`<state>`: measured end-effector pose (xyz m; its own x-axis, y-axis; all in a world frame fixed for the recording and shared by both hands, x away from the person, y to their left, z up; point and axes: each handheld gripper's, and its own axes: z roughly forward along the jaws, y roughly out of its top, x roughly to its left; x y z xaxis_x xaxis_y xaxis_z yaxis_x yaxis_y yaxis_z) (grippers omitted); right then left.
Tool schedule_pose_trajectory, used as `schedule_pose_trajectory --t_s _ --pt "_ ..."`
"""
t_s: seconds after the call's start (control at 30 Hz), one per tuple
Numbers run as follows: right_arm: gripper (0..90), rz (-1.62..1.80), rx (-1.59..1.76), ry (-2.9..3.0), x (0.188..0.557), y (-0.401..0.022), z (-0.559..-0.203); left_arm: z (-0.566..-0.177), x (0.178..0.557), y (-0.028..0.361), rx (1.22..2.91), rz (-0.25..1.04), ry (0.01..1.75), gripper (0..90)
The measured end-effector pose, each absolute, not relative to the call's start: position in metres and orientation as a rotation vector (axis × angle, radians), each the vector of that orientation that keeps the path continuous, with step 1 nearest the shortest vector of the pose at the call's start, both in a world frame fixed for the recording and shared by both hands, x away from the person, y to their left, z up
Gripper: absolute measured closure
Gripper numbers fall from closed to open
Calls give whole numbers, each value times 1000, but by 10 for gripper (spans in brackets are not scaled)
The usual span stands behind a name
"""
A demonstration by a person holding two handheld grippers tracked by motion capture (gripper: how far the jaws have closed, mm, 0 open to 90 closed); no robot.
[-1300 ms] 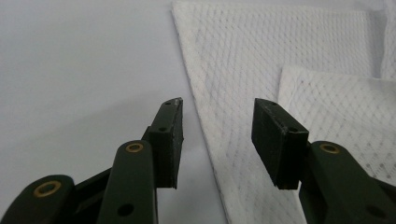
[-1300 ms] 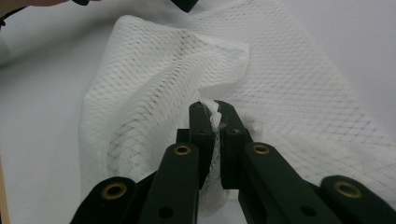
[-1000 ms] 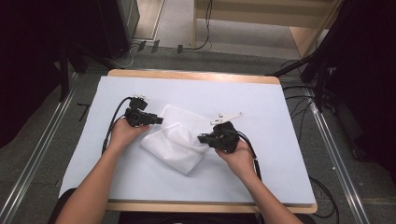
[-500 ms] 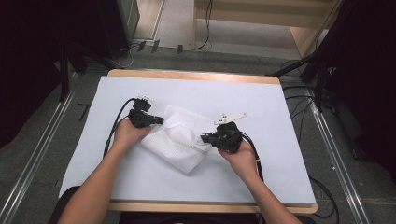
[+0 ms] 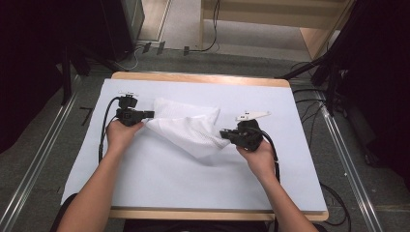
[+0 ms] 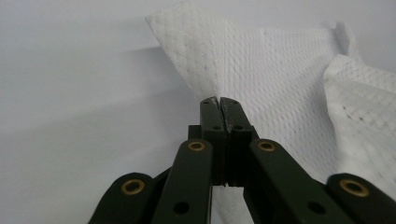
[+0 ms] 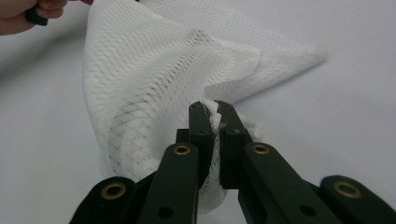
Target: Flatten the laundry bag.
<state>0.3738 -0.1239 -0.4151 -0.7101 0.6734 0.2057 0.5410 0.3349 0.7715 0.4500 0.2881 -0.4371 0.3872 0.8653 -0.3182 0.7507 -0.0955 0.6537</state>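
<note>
Right now the white mesh cloth lies stretched between the two claws, a little toward the far edge of the table and roughly midway between its left and right edges. The left claw is clenched on the cloth's left end; its jaws have just been closing, and the left gripper view shows them pressed together with the fabric caught between the tips of the left claw. The right claw is clenched on the opposite end, where the right gripper view shows a bunched strand of mesh pinched between the tips of the right claw. Between the two grips the cloth sags in a loose fold, its lower part resting on the white table sheet.
</note>
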Motion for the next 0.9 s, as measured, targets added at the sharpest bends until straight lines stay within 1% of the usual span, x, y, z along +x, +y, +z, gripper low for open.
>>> schedule_pose_trajectory --t_s 0.07,0.2,0.23,0.4,0.43,0.47,0.5,0.57,0.6,0.7,0.77,0.83,0.87,0.9 --pt "887 1320 1135 2421 378 -128 -415 -437 449 293 1843 182 1413 900" --pt "886 1332 1165 2409 381 -131 -415 -443 449 296 1857 162 1435 900" --pt "886 1335 1167 2415 379 -131 -415 -447 450 297 1875 129 1445 900" --pt "885 1343 1136 2438 370 -127 -414 -451 448 298 1896 104 1441 891" --pt "884 1342 1124 2449 366 -124 -415 -450 448 299 1903 101 1437 882" --pt "883 1337 1111 2473 361 -121 -417 -449 447 299 1908 103 1440 821" --pt "883 1337 1111 2473 361 -121 -417 -449 447 299 1911 101 1437 821" --pt "880 1332 1102 2493 356 -118 -419 -448 445 300 1925 103 1429 787" --pt "877 1317 1099 2517 351 -115 -422 -445 442 302 1917 98 1423 742" --pt "872 1314 1097 2537 348 -113 -424 -442 440 305 1906 98 1417 709" --pt "854 1305 1098 2554 342 -113 -427 -435 437 306 1901 100 1393 709" --pt "796 1304 1108 2582 339 -113 -429 -434 436 306 1904 103 1381 709" --pt "796 1304 1108 2582 339 -113 -429 -432 435 306 1897 104 1378 709" --pt "765 1297 1114 2608 337 -114 -431 -431 435 304 1903 107 1367 706"
